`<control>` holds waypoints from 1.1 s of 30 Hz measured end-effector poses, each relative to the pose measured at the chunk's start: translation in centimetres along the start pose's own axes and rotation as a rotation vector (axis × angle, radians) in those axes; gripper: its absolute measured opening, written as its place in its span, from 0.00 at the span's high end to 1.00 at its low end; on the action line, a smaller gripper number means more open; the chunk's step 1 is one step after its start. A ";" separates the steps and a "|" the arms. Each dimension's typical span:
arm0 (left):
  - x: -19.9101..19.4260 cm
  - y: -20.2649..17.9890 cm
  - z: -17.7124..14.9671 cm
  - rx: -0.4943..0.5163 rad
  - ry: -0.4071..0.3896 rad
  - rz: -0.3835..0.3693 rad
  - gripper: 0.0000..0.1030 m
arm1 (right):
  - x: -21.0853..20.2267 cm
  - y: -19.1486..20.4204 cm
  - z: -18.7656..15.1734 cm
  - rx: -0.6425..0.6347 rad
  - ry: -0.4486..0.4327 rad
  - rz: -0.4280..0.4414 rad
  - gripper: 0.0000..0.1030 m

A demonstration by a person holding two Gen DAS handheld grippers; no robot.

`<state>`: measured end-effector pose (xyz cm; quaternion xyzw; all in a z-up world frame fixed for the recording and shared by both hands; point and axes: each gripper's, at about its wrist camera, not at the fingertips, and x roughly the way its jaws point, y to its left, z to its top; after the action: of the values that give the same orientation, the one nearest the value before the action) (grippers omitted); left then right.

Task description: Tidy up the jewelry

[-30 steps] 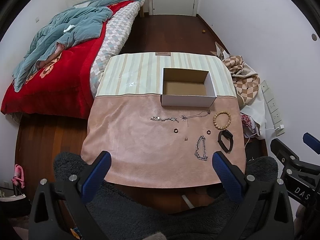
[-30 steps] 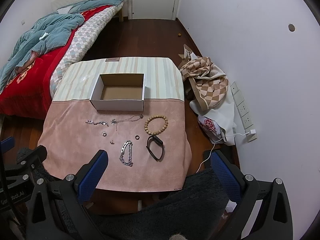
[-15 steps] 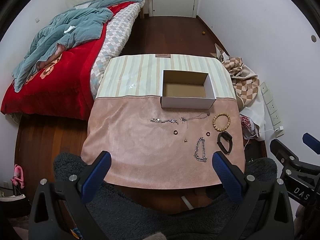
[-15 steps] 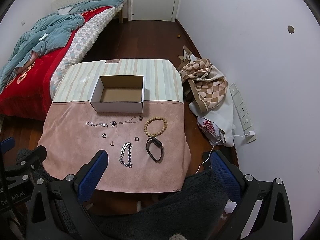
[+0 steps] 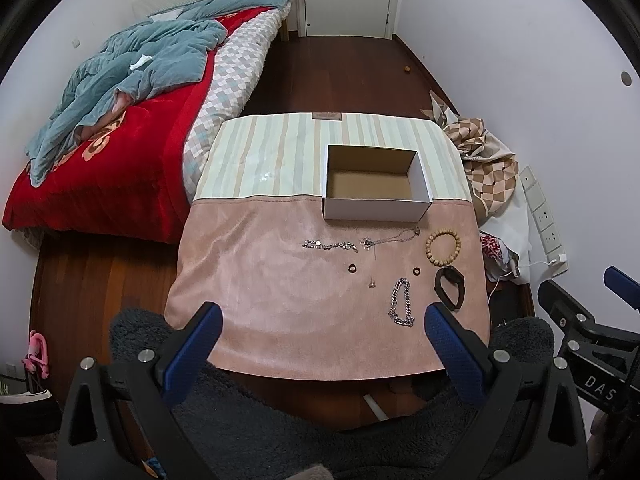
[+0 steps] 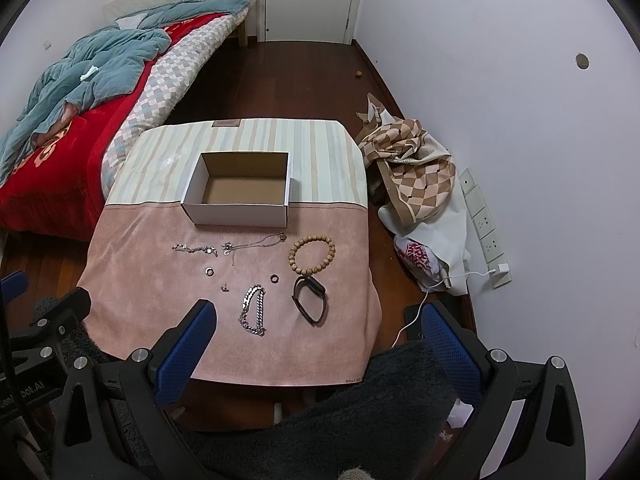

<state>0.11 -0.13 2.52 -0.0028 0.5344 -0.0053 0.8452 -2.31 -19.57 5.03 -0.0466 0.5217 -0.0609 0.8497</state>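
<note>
Both grippers hang above the near edge of the table, well clear of the jewelry. The left gripper has its blue-padded fingers spread wide and holds nothing. The right gripper is likewise spread wide and empty; part of it also shows at the right edge of the left wrist view.

The table carries a pink cloth toward the lower frame and a striped cloth beyond it. An open cardboard box, empty, stands at the seam between the two cloths, just above frame centre.

The jewelry lies on the pink cloth below the box:
- a silver charm bracelet, left of centre;
- a thin necklace beside it, to its right;
- a wooden bead bracelet further right;
- a black band directly below the beads, touching them;
- a heavy silver chain left of the band;
- two small rings and a tiny stud between the rows.

A bed fills the upper left of both views.
</note>
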 end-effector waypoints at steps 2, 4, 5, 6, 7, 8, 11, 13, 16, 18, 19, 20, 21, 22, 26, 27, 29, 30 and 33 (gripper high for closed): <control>-0.1 0.0 0.0 0.000 -0.002 0.001 0.00 | 0.0 0.0 -0.1 0.001 -0.001 0.000 0.00; -0.1 0.0 0.1 0.000 -0.001 0.001 0.00 | -0.2 0.0 0.0 0.000 -0.003 0.000 0.00; -0.2 0.0 0.1 0.000 -0.002 0.001 0.00 | -0.2 0.0 0.0 0.001 -0.003 0.000 0.00; -0.1 0.0 0.1 0.000 -0.003 0.001 0.00 | -0.3 0.0 0.0 0.000 -0.003 -0.001 0.00; -0.2 0.0 0.1 0.000 -0.004 0.001 0.00 | -0.2 0.1 0.0 -0.001 -0.004 -0.001 0.00; -0.2 0.0 0.2 0.000 -0.005 0.001 0.00 | -0.3 0.0 0.0 0.000 -0.004 -0.001 0.00; -0.3 0.0 0.3 0.001 -0.004 0.000 0.00 | -0.2 0.1 0.0 0.001 -0.003 -0.001 0.00; -0.2 0.1 0.1 -0.001 -0.007 0.001 0.00 | -0.3 0.1 0.0 0.001 -0.005 -0.001 0.00; -0.2 0.1 0.3 -0.002 -0.009 0.000 0.00 | -0.4 0.0 0.1 0.002 -0.009 -0.003 0.00; -0.2 0.1 0.3 -0.001 -0.008 0.000 0.00 | -0.5 0.0 0.1 0.001 -0.013 -0.006 0.00; -0.2 0.1 0.4 0.000 -0.007 -0.001 0.00 | -0.5 0.0 0.1 0.001 -0.013 -0.006 0.00; -0.1 0.1 0.4 0.000 -0.006 -0.002 0.00 | -0.5 0.0 0.1 0.001 -0.013 -0.006 0.00; -0.1 0.1 0.4 -0.001 -0.005 -0.003 0.00 | -0.6 0.0 0.2 0.000 -0.014 -0.008 0.00; -0.1 0.1 0.4 0.000 -0.005 -0.004 0.00 | -0.6 0.0 0.2 0.001 -0.014 -0.008 0.00; 0.0 0.1 0.3 -0.001 -0.006 -0.005 0.00 | -0.6 0.0 0.2 0.001 -0.013 -0.010 0.00; 0.0 0.1 0.2 0.000 -0.005 -0.004 0.00 | -0.6 0.0 0.2 0.001 -0.013 -0.009 0.00; 0.1 0.1 0.3 -0.003 -0.003 -0.006 0.00 | -0.6 0.0 0.2 0.001 -0.014 -0.009 0.00; 0.1 0.1 0.1 -0.003 -0.002 -0.006 0.00 | -0.6 0.0 0.2 0.002 -0.014 -0.008 0.00; 0.5 0.0 0.3 0.002 -0.009 -0.009 0.00 | -0.5 -0.1 0.2 0.003 -0.016 -0.005 0.00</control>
<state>0.60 -0.12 2.19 -0.0042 0.5307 -0.0096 0.8475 -2.36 -19.60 5.61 -0.0469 0.5147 -0.0633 0.8537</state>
